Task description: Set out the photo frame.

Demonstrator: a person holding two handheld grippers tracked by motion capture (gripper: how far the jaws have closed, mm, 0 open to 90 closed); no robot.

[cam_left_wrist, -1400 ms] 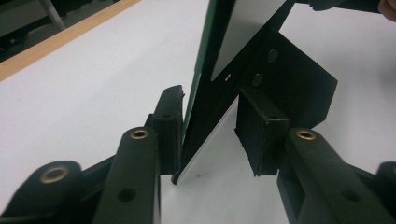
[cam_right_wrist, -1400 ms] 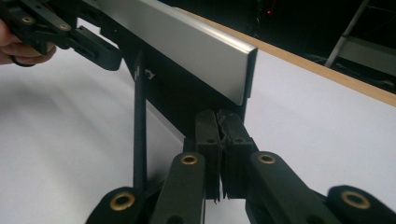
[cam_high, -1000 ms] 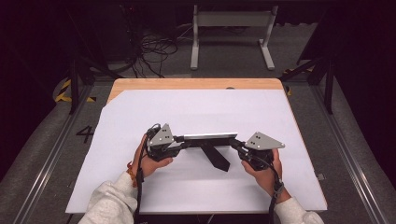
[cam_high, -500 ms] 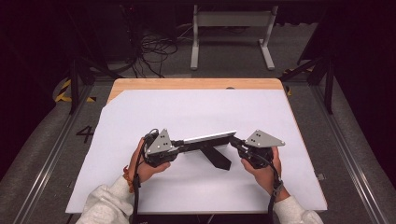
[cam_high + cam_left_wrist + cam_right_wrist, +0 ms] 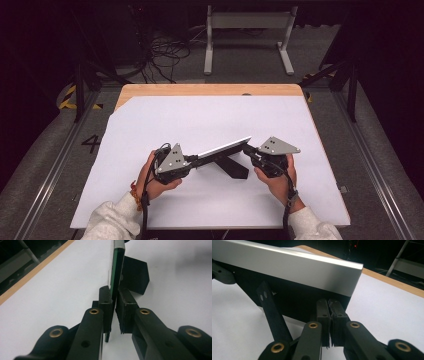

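A flat picture frame (image 5: 225, 147) with a silver rim and black back hangs between my two grippers over the white table (image 5: 210, 120), its right end higher. Its black stand leg (image 5: 234, 167) juts out below it. My left gripper (image 5: 192, 160) has just been closing, and its pads now press on the frame's thin green-and-silver edge (image 5: 116, 267). Beyond them is the stand leg (image 5: 135, 275). My right gripper (image 5: 247, 150) is shut at the frame's other end. There its pads (image 5: 329, 302) meet tightly on the black back, under the silver rim (image 5: 287, 265), beside the stand leg (image 5: 272, 310).
A wooden strip (image 5: 210, 90) edges the table's far side. Beyond it on the dark floor are a tangle of cables (image 5: 165, 50) and a grey metal stand (image 5: 245, 30). Metal rails (image 5: 50, 175) run along both sides of the table.
The frame, level a second ago, now slopes up to the right. My left gripper has drawn slightly left and toward the person. The right gripper has kept its place.
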